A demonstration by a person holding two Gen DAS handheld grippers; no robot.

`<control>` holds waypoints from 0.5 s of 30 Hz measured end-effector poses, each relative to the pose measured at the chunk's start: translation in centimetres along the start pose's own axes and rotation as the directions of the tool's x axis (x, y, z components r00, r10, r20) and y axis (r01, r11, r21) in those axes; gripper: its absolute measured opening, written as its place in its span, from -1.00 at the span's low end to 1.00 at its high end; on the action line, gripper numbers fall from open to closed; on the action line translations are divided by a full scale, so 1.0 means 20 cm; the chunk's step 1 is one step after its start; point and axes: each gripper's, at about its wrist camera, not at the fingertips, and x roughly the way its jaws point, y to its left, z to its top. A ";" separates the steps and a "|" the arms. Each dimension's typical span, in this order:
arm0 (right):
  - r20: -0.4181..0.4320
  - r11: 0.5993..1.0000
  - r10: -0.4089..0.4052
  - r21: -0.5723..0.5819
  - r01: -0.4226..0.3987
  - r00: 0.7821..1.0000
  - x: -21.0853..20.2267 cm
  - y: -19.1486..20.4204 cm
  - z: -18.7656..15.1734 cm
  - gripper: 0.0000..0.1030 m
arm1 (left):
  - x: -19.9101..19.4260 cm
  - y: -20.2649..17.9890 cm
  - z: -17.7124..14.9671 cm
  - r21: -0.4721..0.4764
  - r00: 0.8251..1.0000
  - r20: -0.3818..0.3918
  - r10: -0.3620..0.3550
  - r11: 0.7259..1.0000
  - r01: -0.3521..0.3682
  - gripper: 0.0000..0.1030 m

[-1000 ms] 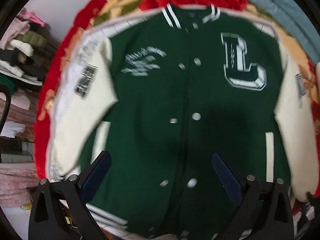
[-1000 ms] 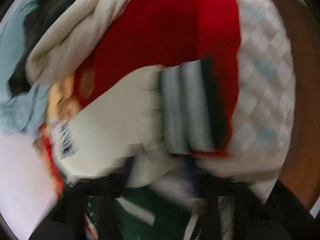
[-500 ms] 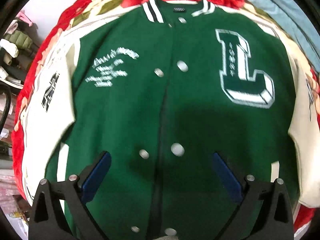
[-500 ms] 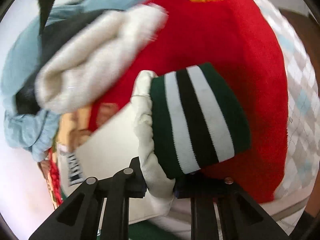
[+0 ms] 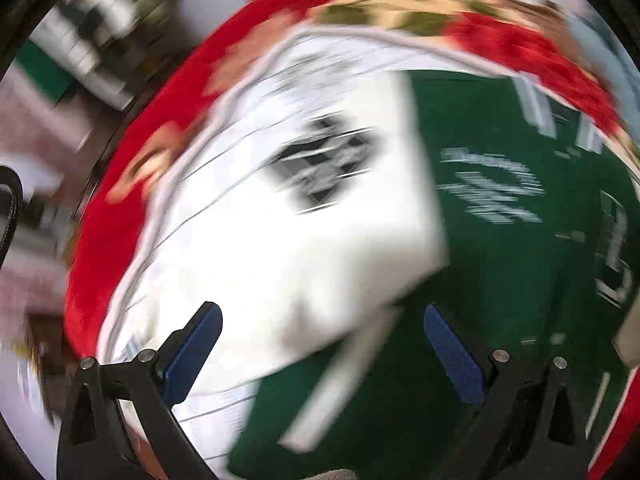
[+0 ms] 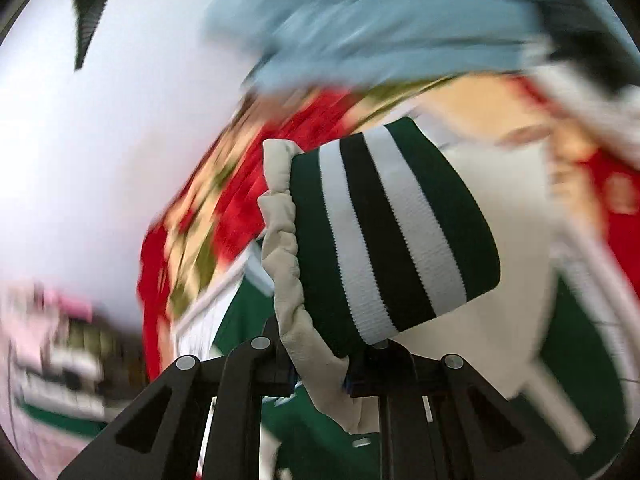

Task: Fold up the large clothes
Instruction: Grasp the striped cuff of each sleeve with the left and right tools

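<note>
A green varsity jacket (image 5: 500, 248) with cream sleeves lies face up on a red flowered blanket (image 5: 132, 216). In the blurred left wrist view its cream sleeve (image 5: 288, 248) with a dark patch fills the middle. My left gripper (image 5: 320, 344) is open and empty, held above that sleeve. My right gripper (image 6: 320, 376) is shut on the other cream sleeve (image 6: 296, 320) just behind its green and white striped cuff (image 6: 392, 232), holding it lifted over the jacket's green body (image 6: 576, 368).
A light blue cloth (image 6: 400, 16) lies bunched at the blanket's far edge. Stacked clothes on shelves (image 5: 80, 40) stand to the left beyond the blanket, also seen blurred in the right wrist view (image 6: 60, 360). A white wall (image 6: 100, 140) is behind.
My left gripper has swung left from the jacket's front to over its cream sleeve. My right gripper has carried the striped cuff up and across, toward the jacket body.
</note>
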 end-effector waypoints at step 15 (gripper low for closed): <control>-0.605 0.927 -0.076 -0.335 -0.167 0.792 0.90 0.58 -1.00 0.23 | 0.60 0.98 -0.65 -0.843 0.837 -0.075 -0.543 0.482 0.237 0.98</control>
